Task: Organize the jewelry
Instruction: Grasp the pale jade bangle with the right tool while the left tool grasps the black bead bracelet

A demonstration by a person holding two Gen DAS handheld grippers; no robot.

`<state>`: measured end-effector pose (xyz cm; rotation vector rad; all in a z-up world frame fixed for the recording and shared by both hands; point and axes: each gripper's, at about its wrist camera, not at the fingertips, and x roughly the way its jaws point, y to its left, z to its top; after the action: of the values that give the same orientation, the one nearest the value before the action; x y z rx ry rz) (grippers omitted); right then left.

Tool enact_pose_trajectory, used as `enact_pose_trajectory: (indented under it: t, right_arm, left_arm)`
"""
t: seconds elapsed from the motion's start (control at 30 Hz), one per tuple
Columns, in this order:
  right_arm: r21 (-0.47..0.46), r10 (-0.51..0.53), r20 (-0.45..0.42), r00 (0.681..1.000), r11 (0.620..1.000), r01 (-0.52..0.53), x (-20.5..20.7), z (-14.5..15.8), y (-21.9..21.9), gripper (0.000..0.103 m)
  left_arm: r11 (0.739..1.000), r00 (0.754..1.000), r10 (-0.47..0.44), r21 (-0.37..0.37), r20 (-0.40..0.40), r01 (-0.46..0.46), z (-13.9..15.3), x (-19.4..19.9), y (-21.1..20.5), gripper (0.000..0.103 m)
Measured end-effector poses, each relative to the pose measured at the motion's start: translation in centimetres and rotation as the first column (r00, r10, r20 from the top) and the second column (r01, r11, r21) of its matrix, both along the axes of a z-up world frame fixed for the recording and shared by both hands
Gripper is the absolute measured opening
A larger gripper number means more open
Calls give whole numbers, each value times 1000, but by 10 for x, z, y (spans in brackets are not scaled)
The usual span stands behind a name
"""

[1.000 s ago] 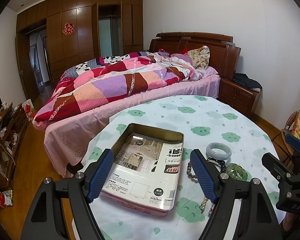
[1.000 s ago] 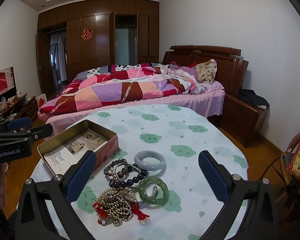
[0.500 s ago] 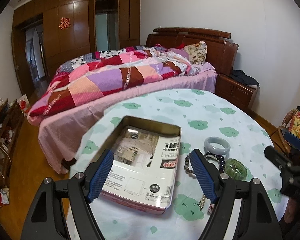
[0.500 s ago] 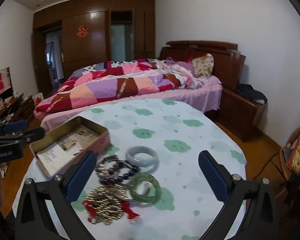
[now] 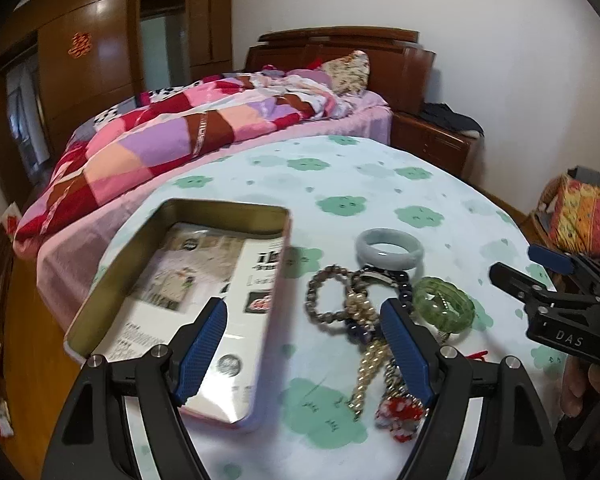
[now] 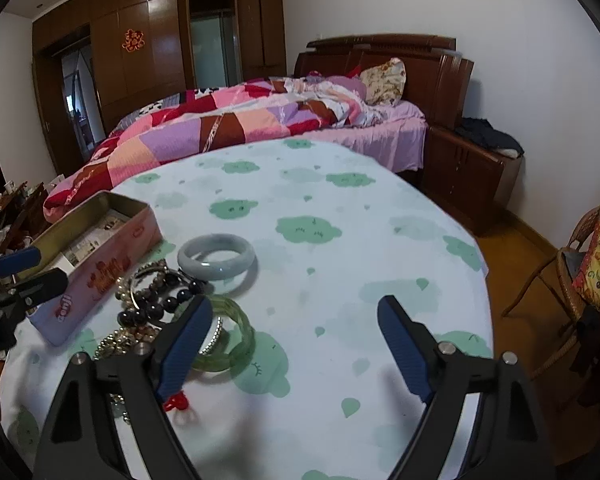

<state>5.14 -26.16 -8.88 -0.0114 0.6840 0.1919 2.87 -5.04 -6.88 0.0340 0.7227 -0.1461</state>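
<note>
Jade-like, stiff and breakable, the pale bangle (image 5: pixel 389 249) lies beside the tin (image 5: pixel 180 300) near the table's left edge; left gripper (image 5: pixel 304 354) spread, empty. Right view: right gripper (image 6: pixel 294 344) closing on nothing; take the green bangle (image 6: pixel 224 340) across its rim.

The left gripper (image 5: pixel 304 344) hangs with jaws apart over the open tin (image 5: pixel 180 280) and the jewelry pile (image 5: pixel 364 304) on the table (image 5: pixel 380 184).
</note>
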Motion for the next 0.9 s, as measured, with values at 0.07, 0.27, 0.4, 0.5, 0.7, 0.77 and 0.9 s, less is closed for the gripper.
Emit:
enact_pose_trajectory:
  t: [0.07,0.27,0.4,0.5,0.7,0.77,0.9]
  right_arm:
    - [28,13,-23,1000,1000,-12,4,0,-3,85]
    - [35,51,-72,996,998,-49,42,11,8,80]
    - [12,78,-158,984,997,-77,79,3,24,71]
    - [8,85,-237,968,996,-86,97,-9,32,64]
    - [-43,88,-323,942,993,-108,108,-25,39,42]
    - [-83,91,-320,943,989,-123,108,-25,43,37]
    - [-74,113,-321,940,987,-143,108,-23,40,15]
  left_arm:
    - [1000,1000,-20,3,0,20,0,6,-8,79]
    - [999,1000,-20,41,-7,20,-8,37,-24,79]
    - [999,1000,-2,46,-10,2,-12,42,-21,79]
    - [999,1000,13,44,-9,-13,-14,42,-16,79]
    - [999,1000,21,31,-8,-21,-17,39,-10,79]
    - [1000,1000,17,25,-17,-16,-20,40,-9,79]
    - [1000,1000,6,25,-19,-5,-21,39,-10,79]
